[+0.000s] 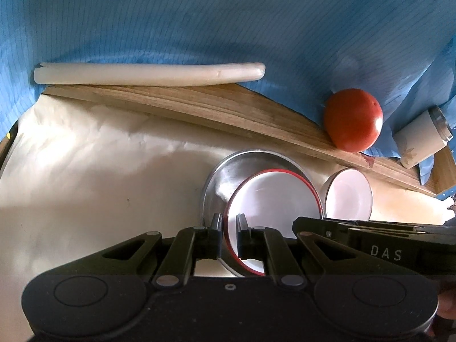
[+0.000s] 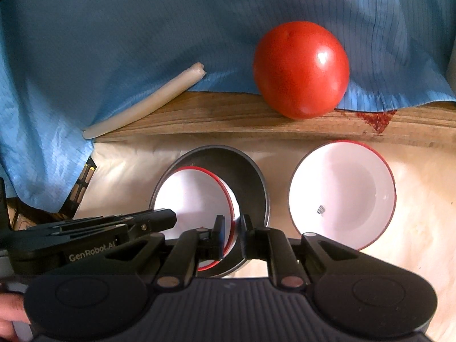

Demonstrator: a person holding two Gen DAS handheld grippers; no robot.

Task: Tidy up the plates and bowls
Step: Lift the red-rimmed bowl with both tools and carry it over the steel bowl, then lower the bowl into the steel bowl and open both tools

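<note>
The red-rimmed white bowl [image 1: 273, 196] sits tilted inside the steel bowl [image 1: 225, 171]. We grasp its rim with both the left hand-held gripper [image 1: 229, 222] and the right hand-held gripper [image 2: 232, 223]. Another white bowl [image 2: 342, 193] stands just right.

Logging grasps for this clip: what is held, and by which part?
Left claw pinches the red-rimmed white bowl by its rim. Right claw straddles the opposite rim; whether it grips cannot be told.

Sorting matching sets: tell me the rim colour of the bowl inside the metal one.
Red, clearest in the right wrist view on the white bowl.
</note>
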